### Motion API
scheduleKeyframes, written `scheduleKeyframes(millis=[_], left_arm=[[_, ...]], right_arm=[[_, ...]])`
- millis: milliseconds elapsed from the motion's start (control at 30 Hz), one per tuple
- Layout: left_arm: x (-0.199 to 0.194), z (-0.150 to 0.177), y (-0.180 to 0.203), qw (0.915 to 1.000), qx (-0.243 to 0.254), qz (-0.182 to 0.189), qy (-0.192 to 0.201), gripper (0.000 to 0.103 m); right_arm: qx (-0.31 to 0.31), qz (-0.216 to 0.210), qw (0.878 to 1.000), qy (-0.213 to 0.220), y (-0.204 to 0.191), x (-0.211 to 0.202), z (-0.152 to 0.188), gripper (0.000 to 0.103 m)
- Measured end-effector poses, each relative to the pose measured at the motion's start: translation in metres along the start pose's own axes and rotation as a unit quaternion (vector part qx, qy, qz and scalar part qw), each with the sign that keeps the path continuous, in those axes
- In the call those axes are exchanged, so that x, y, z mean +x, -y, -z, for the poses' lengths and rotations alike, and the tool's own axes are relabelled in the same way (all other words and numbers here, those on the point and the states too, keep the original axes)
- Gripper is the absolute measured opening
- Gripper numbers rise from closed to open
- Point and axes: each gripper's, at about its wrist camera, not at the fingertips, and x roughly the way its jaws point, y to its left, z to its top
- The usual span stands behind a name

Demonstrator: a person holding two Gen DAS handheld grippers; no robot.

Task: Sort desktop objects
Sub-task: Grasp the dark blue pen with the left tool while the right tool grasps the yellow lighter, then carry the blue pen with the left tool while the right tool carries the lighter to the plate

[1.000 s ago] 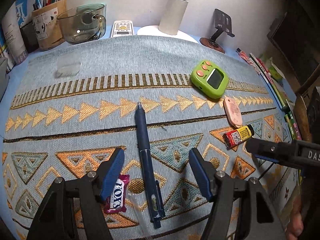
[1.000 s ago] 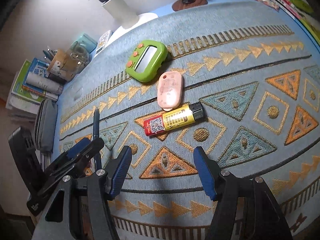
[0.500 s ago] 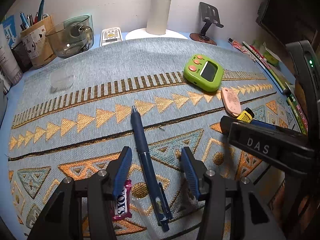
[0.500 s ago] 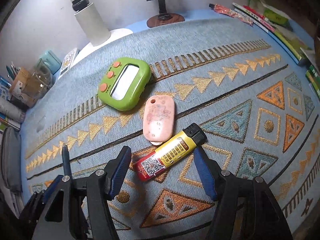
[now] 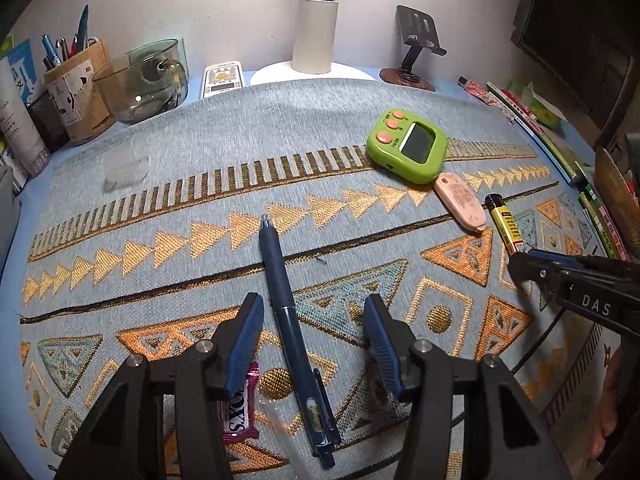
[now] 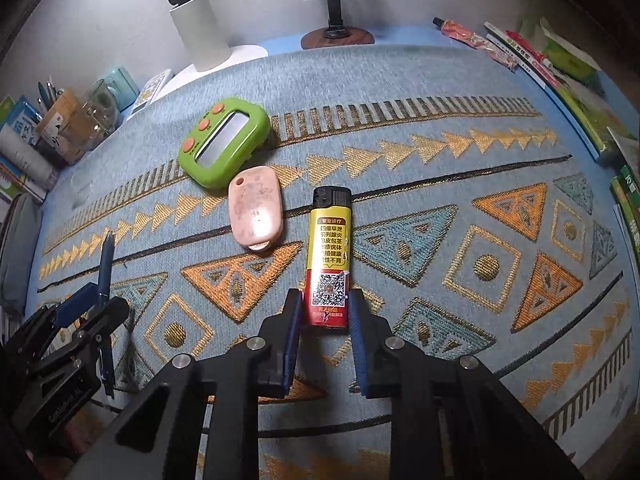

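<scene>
A navy pen [image 5: 288, 308] lies on the patterned mat [image 5: 280, 152], running lengthwise between the fingers of my left gripper [image 5: 312, 320]. That gripper is open, with a gap on each side of the pen. A yellow and red lighter [image 6: 328, 248] lies straight ahead of my right gripper [image 6: 325, 312], whose jaws are closing, the pads meeting the sides of its red end. A pink key fob [image 6: 256, 210] and a green timer [image 6: 224, 142] sit just left of the lighter. A Fox's candy [image 5: 240, 412] lies under my left gripper's left finger.
Along the back stand a pen holder [image 5: 76, 88], a glass mug [image 5: 140, 80], a calculator [image 5: 222, 78], a lamp [image 5: 314, 40] and a phone stand [image 5: 416, 52]. A small clear box [image 5: 124, 164] sits back left on the mat. Books [image 5: 536, 128] line the right edge.
My right gripper has lined up with the lighter and its jaws have narrowed onto the red end. The left jaws came in closer around the pen early on, then held.
</scene>
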Motion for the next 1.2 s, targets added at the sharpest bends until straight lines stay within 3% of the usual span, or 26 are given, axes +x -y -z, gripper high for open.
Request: scheduleKeyframes(millis=[133, 233, 300, 333, 400, 433, 900, 1200], left_arm=[[0.000, 0.002, 0.010, 0.9992, 0.024, -0.030, 0.012, 0.049], [-0.001, 0.003, 0.008, 0.9993, 0.013, -0.031, 0.018, 0.045], [-0.003, 0.003, 0.008, 0.9990, 0.015, -0.035, 0.025, 0.025], [-0.004, 0.003, 0.009, 0.9991, 0.016, -0.033, 0.024, 0.009], [-0.005, 0.002, 0.010, 0.9991, 0.015, -0.034, 0.020, 0.009], [-0.006, 0.003, 0.010, 0.9991, 0.013, -0.034, 0.020, 0.008], [-0.048, -0.008, 0.054, 0.9990, 0.012, -0.024, 0.034, 0.008], [-0.084, -0.029, 0.113, 0.9981, 0.022, 0.005, 0.057, 0.009]], right_arm=[[-0.020, 0.016, 1.000, 0.008, -0.008, 0.001, 0.000, 0.042], [-0.018, 0.026, 0.999, 0.020, -0.011, 0.004, -0.004, 0.042], [-0.023, 0.037, 0.999, 0.024, -0.012, 0.008, -0.007, 0.042], [-0.031, 0.044, 0.998, 0.024, -0.013, 0.010, -0.007, 0.040], [-0.044, 0.040, 0.998, 0.028, -0.017, 0.008, -0.006, 0.024], [-0.049, 0.039, 0.998, 0.026, -0.017, 0.008, -0.006, 0.023], [-0.016, -0.042, 0.999, 0.021, 0.024, -0.030, -0.001, 0.023], [0.021, -0.082, 0.995, 0.047, 0.079, -0.094, -0.007, 0.023]])
